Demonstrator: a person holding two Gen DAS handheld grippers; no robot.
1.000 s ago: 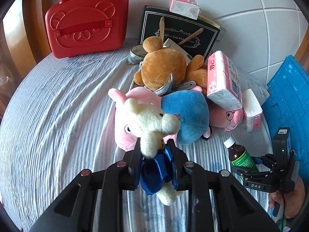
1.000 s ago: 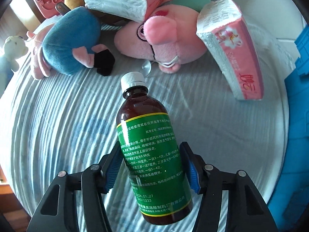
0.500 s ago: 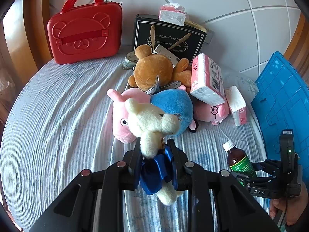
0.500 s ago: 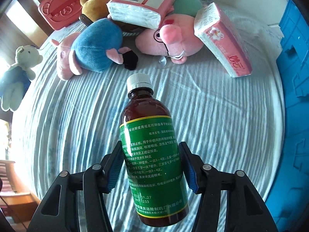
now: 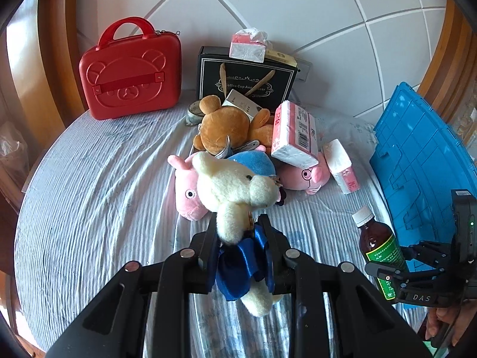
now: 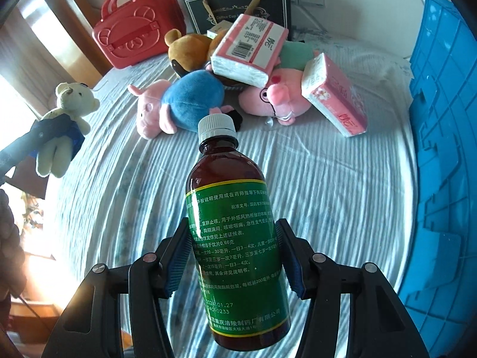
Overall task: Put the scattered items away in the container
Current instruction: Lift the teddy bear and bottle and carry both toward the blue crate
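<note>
Pinching a cream teddy bear (image 5: 235, 197) by its blue outfit, the left tool (image 5: 238, 247) hangs above the bed (image 5: 89, 185); the right tool (image 6: 235, 256) clamps a brown medicine bottle (image 6: 235, 238). Ahead of both lies a heap of plush pigs (image 6: 179, 101) and tissue packs (image 6: 250, 50). A blue container (image 6: 441, 149) stands right of the right tool.

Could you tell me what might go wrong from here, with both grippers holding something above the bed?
1. The right gripper grips the brown medicine bottle with the green label on its smooth label; the bottle tilts, so it might slip.
2. The left gripper pinches the cream teddy bear in blue clothes only by its soft middle, so it could sag free.
3. The blue plastic crate stands on the right, so both hands heading there may collide.
</note>
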